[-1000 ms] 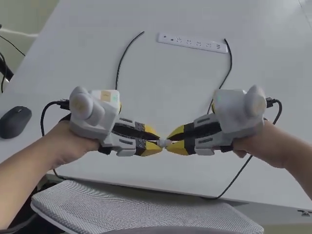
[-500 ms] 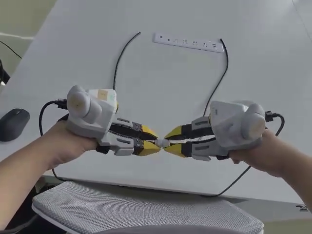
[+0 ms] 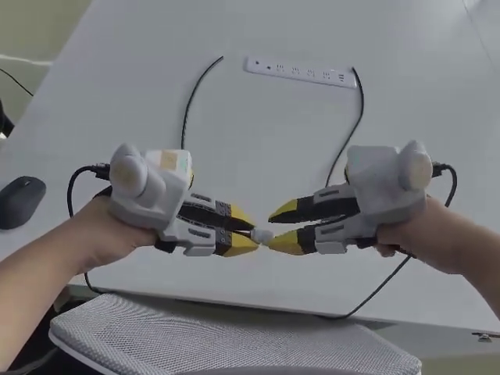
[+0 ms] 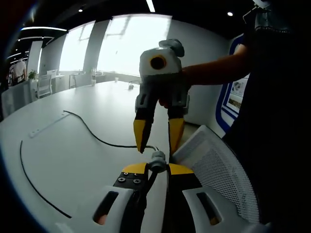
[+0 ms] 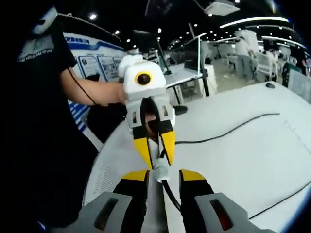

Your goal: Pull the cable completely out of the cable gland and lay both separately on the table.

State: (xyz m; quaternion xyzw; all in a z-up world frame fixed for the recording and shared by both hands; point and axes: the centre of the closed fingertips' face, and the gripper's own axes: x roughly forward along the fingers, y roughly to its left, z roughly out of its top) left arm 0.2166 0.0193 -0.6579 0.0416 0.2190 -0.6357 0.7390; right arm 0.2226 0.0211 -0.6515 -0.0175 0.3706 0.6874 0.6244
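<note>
A small grey cable gland (image 3: 262, 235) hangs in the air over the table's near edge, between the two grippers. My left gripper (image 3: 251, 233) is shut on the cable gland (image 4: 157, 160), and a black cable (image 4: 148, 180) runs back between its jaws. My right gripper (image 3: 272, 226) faces it from the right with its yellow-tipped jaws open on either side of the gland, not touching. In the right gripper view the gland (image 5: 161, 168) sits just ahead of my right gripper (image 5: 162, 175), with the black cable (image 5: 171, 195) trailing down between its jaws.
The white table (image 3: 258, 141) carries a white power strip (image 3: 305, 70) at the back, a thin black cable (image 3: 190, 105) at the left and another black lead (image 3: 355, 125) at the right. A dark mouse (image 3: 19, 201) lies far left. A mesh chair seat (image 3: 219, 336) is below the table edge.
My right gripper's jaws, shut around the gland a second ago, have parted. The left gripper keeps its hold. Both hands have stayed almost in place.
</note>
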